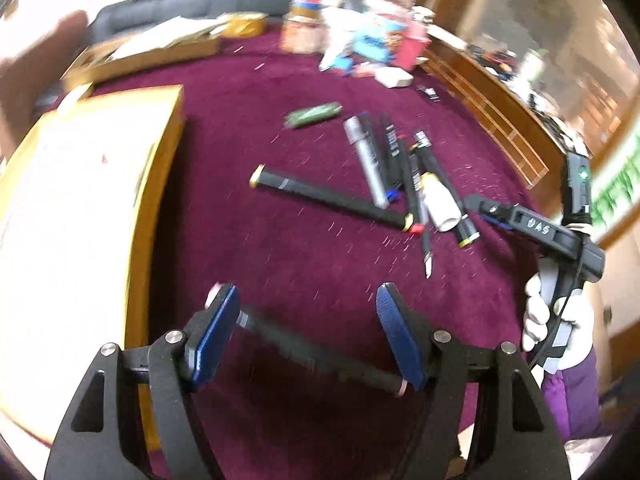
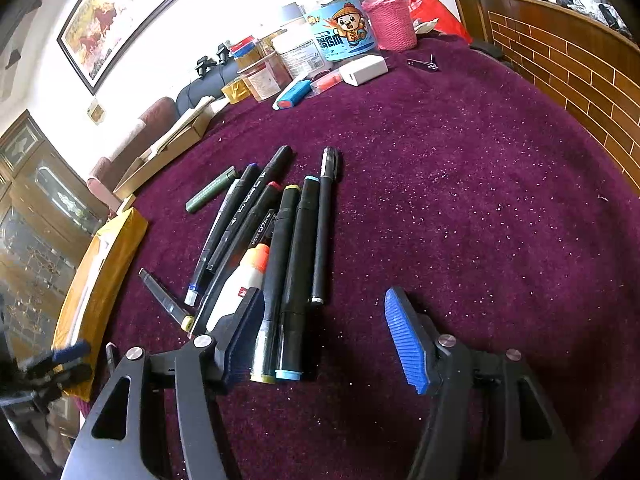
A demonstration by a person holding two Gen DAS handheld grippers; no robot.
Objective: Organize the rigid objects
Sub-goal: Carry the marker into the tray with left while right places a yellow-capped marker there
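A heap of black markers and pens (image 2: 280, 248) lies on the purple cloth (image 2: 460, 208), with a white glue bottle (image 2: 240, 284) among them; the heap also shows in the left wrist view (image 1: 404, 176). My right gripper (image 2: 320, 336) is open just above the near ends of the markers, its left finger (image 2: 240, 336) beside the glue bottle. My left gripper (image 1: 308, 340) is wide open, with a black marker with pink ends (image 1: 320, 356) lying crosswise between its blue pads (image 1: 396, 336); I cannot tell if it is gripped. A lone black marker with yellow ends (image 1: 332, 200) lies apart.
A yellow box (image 1: 80, 216) lies on the left. A green tube (image 1: 312, 114) lies beyond the heap. Jars, a pink-sleeved bottle (image 2: 384, 16), a white charger (image 2: 366, 70) and cardboard boxes crowd the table's far edge. A wooden brick-pattern ledge (image 2: 580, 80) runs along the right.
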